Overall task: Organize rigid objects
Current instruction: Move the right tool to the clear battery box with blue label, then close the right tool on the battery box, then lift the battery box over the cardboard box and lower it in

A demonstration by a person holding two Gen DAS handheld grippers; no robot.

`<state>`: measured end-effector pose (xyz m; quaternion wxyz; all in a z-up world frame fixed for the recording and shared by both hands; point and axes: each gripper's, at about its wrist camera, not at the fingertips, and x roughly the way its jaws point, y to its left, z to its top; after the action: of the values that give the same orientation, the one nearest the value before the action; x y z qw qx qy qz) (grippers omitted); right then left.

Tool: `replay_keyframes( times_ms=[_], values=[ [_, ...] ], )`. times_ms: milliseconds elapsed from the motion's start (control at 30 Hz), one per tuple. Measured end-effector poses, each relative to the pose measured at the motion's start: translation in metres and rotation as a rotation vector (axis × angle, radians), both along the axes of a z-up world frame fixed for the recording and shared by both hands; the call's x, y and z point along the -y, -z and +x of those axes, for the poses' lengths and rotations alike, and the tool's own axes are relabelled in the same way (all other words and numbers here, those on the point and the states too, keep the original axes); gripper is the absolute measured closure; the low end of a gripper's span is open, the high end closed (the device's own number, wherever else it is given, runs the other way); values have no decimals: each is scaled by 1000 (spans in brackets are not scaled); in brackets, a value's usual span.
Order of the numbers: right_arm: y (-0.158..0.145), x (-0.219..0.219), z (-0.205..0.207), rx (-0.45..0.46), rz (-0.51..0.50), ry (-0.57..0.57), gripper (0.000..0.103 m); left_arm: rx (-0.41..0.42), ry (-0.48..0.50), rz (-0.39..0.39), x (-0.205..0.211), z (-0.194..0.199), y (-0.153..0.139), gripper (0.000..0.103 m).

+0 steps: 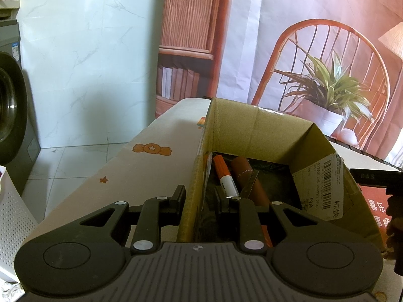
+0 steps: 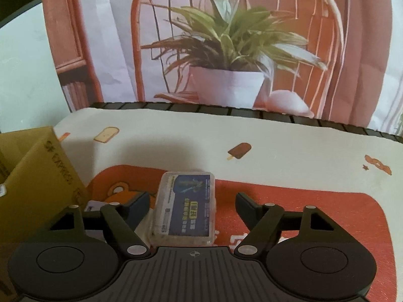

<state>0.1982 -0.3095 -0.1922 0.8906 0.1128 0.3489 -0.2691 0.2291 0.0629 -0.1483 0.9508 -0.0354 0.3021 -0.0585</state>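
Observation:
An open cardboard box (image 1: 322, 176) stands on the table. Inside lie an orange-capped marker (image 1: 224, 173) and a brown tube (image 1: 248, 178). My left gripper (image 1: 199, 198) is shut on the box's left wall (image 1: 196, 176), one finger outside and one inside. In the right wrist view a clear plastic case with a blue label (image 2: 187, 206) lies on a red mat (image 2: 314, 209). My right gripper (image 2: 192, 205) is open, its fingers on either side of the case, apart from it. The box's side (image 2: 37, 183) shows at the left.
The table has a cream cloth with candy prints (image 1: 151, 148). A white perforated basket (image 1: 10, 214) stands at the lower left and a washing machine (image 1: 10, 115) on the left. A printed backdrop with chair and plant (image 2: 226, 50) hangs behind the table.

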Motion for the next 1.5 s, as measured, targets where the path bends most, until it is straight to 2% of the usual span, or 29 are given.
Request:
replay_keyframes(
  times_ms=[333, 467, 633, 1133, 1333, 1500],
  values=[
    [5, 14, 6, 24, 56, 54, 39, 0, -2, 5, 1, 1, 0, 78],
    [3, 10, 1, 33, 70, 45, 52, 1, -1, 6, 1, 1, 0, 78],
    [1, -2, -11, 15, 38, 19, 52, 0, -1, 4, 1, 1, 0, 78],
    [0, -40, -96, 57, 39, 15, 53, 0, -3, 0, 0, 2, 1, 78],
    [-4, -55, -104, 14, -17, -27, 52, 1, -4, 0, 1, 2, 1, 78],
    [-5, -57, -107, 10, -11, -17, 52, 0, -4, 0, 0, 2, 1, 78]
  ],
)
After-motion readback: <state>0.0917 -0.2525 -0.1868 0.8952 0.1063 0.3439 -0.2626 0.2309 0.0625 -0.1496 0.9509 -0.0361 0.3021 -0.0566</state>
